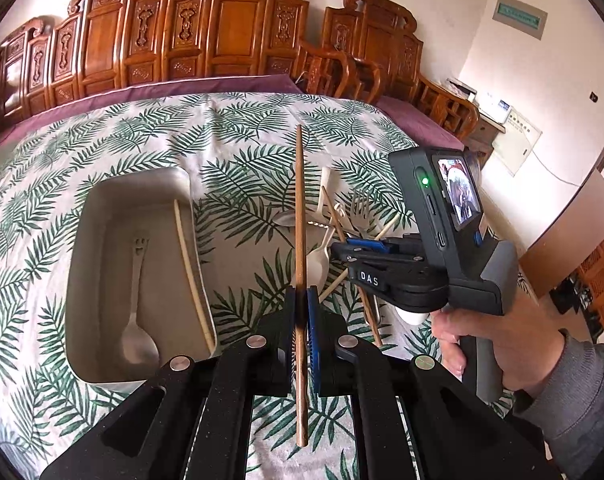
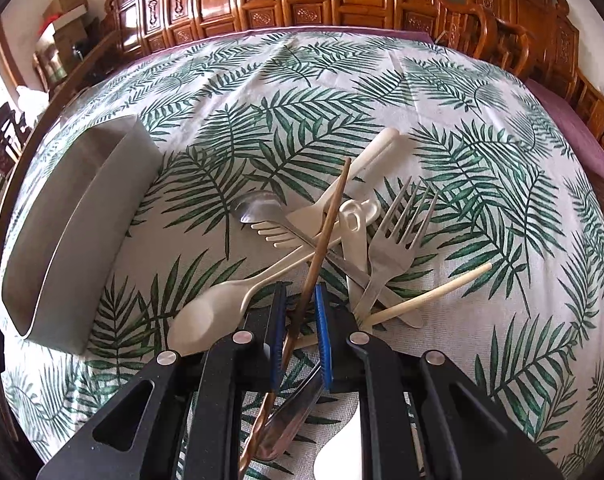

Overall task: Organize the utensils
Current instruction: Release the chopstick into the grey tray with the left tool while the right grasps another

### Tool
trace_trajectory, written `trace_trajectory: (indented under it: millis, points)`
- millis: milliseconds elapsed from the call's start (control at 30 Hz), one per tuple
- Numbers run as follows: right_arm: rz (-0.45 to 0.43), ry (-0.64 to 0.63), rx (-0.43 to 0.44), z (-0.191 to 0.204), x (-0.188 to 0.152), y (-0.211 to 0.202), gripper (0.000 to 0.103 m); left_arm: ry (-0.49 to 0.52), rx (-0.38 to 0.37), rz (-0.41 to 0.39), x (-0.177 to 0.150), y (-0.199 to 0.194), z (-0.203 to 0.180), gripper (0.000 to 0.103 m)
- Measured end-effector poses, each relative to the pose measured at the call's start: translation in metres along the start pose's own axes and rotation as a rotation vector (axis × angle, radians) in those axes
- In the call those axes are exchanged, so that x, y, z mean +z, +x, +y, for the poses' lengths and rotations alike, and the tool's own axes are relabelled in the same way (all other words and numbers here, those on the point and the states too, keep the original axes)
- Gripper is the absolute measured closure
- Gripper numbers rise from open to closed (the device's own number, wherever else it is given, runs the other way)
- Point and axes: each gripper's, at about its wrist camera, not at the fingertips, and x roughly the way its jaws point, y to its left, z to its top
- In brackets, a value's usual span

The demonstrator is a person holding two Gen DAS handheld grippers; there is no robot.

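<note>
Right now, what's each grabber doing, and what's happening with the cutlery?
Left gripper shut on brown chopstick. Right gripper astride second brown chopstick, grip unclear. Tray holds spoon, pale chopstick. Pile tangled.

The tablecloth [image 2: 229, 80] is matt printed cloth. The fork [image 2: 398, 240] is shiny metal, the cream spoon [image 2: 209, 316] matt plastic. The chopstick [image 1: 299, 220] is brown wood.

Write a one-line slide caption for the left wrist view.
Left gripper shut on a brown chopstick beside the grey tray, right gripper over the utensil pile.
</note>
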Motion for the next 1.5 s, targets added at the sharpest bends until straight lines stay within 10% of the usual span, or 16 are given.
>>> trace_trajectory:
  millis: [333,1500]
  points:
    - [0.005,-0.02,-0.053,0.005,0.002,-0.002,0.097,-0.015,0.013,-0.017,0.0,-0.011,0.011,0.098]
    - [-0.184,-0.104,0.156,0.101,0.029,-0.095,0.097,-0.136,0.167,-0.01,0.017,0.001,0.123,0.098]
